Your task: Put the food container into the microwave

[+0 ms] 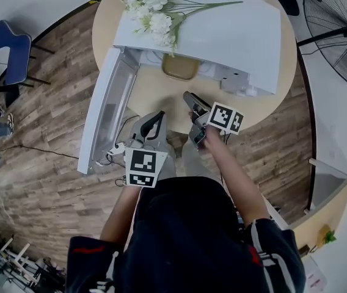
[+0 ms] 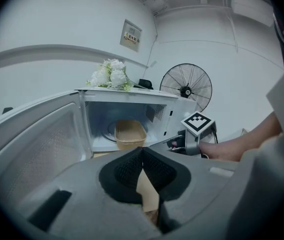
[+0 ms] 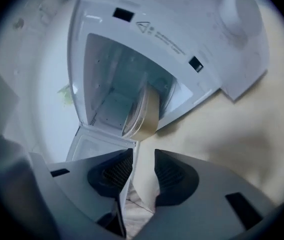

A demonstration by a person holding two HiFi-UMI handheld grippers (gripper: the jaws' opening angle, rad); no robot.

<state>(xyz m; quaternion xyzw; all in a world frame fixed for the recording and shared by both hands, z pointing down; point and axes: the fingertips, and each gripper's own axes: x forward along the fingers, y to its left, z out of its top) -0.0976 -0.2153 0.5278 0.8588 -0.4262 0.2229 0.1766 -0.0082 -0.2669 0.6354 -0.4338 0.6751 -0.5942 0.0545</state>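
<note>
The tan food container [image 1: 180, 67] sits just inside the open white microwave [image 1: 222, 35], at the front of its cavity. The left gripper view shows the container [image 2: 129, 133] on the microwave floor, and in the right gripper view the container [image 3: 147, 115] appears edge-on at the opening. My right gripper [image 1: 189, 97] is over the table a short way in front of the container; its jaws [image 3: 143, 156] stand apart with nothing between them. My left gripper [image 1: 155, 119] hangs back by the door [image 1: 106, 112], its pads [image 2: 142, 151] touching and holding nothing.
The microwave door [image 2: 32, 144] swings out wide to the left, beside my left gripper. White flowers [image 1: 155, 11] lie on the microwave top. A standing fan [image 1: 341, 29] is off to the right and a blue chair [image 1: 10, 47] at the far left. The round table's [image 1: 271, 112] edge runs just under the grippers.
</note>
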